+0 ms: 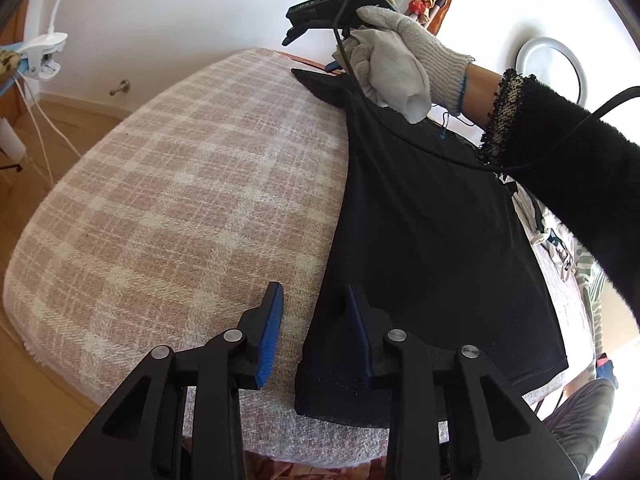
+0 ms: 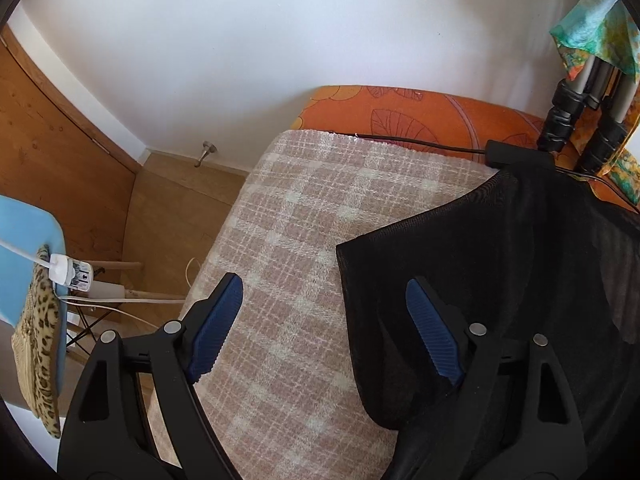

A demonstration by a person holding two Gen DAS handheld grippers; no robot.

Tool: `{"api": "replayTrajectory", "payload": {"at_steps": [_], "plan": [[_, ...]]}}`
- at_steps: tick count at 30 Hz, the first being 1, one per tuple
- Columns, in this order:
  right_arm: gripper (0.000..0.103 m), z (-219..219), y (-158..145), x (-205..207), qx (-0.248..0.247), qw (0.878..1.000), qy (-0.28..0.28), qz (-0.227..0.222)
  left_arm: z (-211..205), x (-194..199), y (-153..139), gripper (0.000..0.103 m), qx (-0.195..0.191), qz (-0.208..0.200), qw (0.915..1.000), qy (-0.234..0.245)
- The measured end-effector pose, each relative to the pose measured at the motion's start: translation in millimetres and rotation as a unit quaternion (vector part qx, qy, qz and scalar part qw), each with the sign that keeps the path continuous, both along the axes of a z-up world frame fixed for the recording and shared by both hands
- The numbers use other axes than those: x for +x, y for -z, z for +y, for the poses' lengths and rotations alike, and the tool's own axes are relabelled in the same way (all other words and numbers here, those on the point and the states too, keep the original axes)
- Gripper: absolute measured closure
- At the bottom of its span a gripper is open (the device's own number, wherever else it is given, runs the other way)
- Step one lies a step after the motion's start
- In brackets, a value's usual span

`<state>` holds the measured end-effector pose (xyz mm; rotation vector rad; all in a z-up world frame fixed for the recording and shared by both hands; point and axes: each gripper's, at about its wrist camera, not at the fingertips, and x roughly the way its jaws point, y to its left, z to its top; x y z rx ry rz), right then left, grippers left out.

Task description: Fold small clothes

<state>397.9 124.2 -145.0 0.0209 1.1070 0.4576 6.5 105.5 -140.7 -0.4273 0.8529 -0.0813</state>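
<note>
The black garment lies spread on the plaid blanket, occupying its right portion, with the left half of the blanket bare. No folded layer is evident; the fold appears not yet begun.

Left gripper: your jaws stand apart and hold nothing. The left blue pad sits over bare blanket; the right one sits at the garment's near left edge, by the hem corner. Whether that pad touches the cloth cannot be told.

Right gripper: your jaws stand wide apart, also empty. In the right wrist view the left finger is over the blanket and the right finger over the far, upper corner of the garment. In the left wrist view your gloved right hand carries the tool above that far corner, clear of the fabric.

Recommendation, as a judgement: take both left-side corners in one layer only, close squarely on the edge, and lift the two ends evenly so the side carries over without twisting. Keep the trailing cable off the cloth.

Containers: none is in view. A heap of other clothes lies loose beyond the garment's right edge, not in any bin or basket.
</note>
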Motion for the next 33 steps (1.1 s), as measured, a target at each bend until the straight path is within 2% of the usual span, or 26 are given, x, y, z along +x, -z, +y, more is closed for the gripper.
{"api": "replayTrajectory", "payload": {"at_steps": [3,6,10,11,13,16,18,21,24,33], "plan": [[0.023,6.1,12.8,12.5,-0.013,1.0,0.001,0.012,0.5,0.9,1.0,0.088,-0.007,0.001,1.0,0.005],[0.026,11.3,21.9,17.3,-0.035,0.999,-0.008,0.016,1.6,1.1,1.0,0.091,-0.013,0.0,0.9999,0.009],[0.029,18.6,25.1,17.0,-0.074,0.997,-0.018,0.0,1.5,0.0,1.6,0.094,-0.021,0.001,0.9997,0.013],[0.033,19.8,25.7,16.9,-0.084,0.996,-0.019,-0.004,0.7,-0.5,1.3,0.094,-0.019,0.001,0.9997,0.015],[0.041,22.8,26.8,16.4,-0.105,0.994,-0.022,-0.016,-0.6,0.8,-0.2,0.095,-0.014,0.0,0.9997,0.019],[0.064,21.2,26.0,17.5,-0.129,0.991,-0.02,-0.031,-6.3,2.1,-0.2,0.096,-0.004,0.0,0.9997,0.025],[0.094,16.5,24.8,19.0,-0.142,0.989,-0.016,-0.038,-6.2,1.6,0.1,0.098,-0.005,-0.001,0.9997,0.025],[0.098,-0.6,21.3,25.7,-0.111,0.994,0.0,-0.021,-2.3,2.1,0.9,0.099,-0.022,0.001,0.9995,0.022],[0.098,-16.8,14.1,29.5,-0.091,0.995,0.02,-0.024,1.2,1.8,1.4,0.099,-0.043,0.001,0.9988,0.022],[0.099,-59.9,-15.8,15.2,-0.052,0.996,0.044,-0.05,-9.1,-6.5,-16.9,0.1,-0.035,-0.029,0.9984,0.034]]}}
